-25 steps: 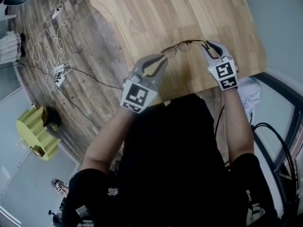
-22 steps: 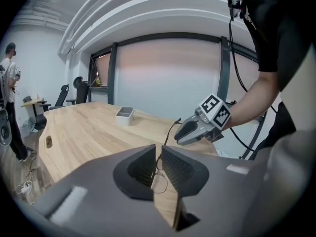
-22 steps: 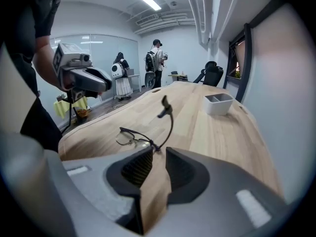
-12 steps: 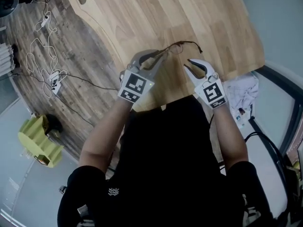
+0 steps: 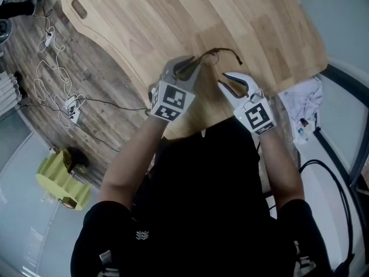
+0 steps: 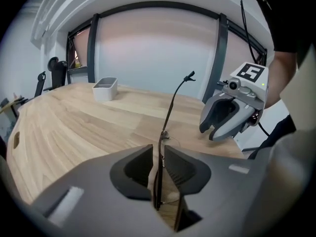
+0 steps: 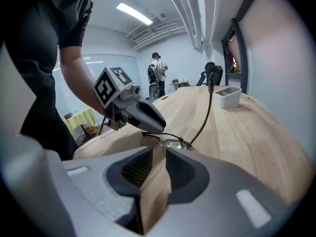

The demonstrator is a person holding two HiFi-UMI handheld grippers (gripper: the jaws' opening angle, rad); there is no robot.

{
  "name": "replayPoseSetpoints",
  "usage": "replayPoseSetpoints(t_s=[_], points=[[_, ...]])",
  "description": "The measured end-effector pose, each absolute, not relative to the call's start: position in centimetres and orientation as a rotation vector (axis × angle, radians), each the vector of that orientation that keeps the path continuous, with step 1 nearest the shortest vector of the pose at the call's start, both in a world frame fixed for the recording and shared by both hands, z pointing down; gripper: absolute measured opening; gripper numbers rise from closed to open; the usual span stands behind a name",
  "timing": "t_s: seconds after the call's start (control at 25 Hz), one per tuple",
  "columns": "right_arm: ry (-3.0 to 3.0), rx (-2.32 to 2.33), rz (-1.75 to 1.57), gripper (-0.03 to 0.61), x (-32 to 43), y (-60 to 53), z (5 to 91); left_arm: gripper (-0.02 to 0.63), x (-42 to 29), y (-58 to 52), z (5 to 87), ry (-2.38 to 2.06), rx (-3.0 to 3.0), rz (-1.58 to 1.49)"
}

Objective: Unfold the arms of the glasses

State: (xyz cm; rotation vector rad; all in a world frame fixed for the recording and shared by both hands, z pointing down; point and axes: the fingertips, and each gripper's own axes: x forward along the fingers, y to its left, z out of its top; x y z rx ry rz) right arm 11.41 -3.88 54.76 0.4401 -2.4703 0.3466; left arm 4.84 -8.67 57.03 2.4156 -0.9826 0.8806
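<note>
The left tongs (image 6: 158, 152) have just been opening. Their jaws now stand a little apart, with the glasses (image 6: 171, 110) between them, not squeezed. The right tongs (image 7: 159, 154) are open and empty. They have let go of the glasses' arm and pulled back toward the near edge of the table (image 5: 253, 22). The glasses sit low over the table's near part with one arm sticking out, so that arm looks done.

Dark-framed glasses (image 5: 219, 51) on pale wood-grain table (image 5: 173, 16)
</note>
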Motion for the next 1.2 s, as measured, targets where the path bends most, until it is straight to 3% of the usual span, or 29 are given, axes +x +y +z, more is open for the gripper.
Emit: replayPoseSetpoints(t_s=[0.68,1.2], points=[[-2.472,0.503,0.436,0.074,12.2,-4.3,55.5,0.038,5.6,-8.6,57.2,-0.968,2.436,0.908],[-2.714,0.745,0.835,0.074,10.1,-8.0,49.7,0.038,5.2,-5.1,54.3,-0.971,2.534,0.818]])
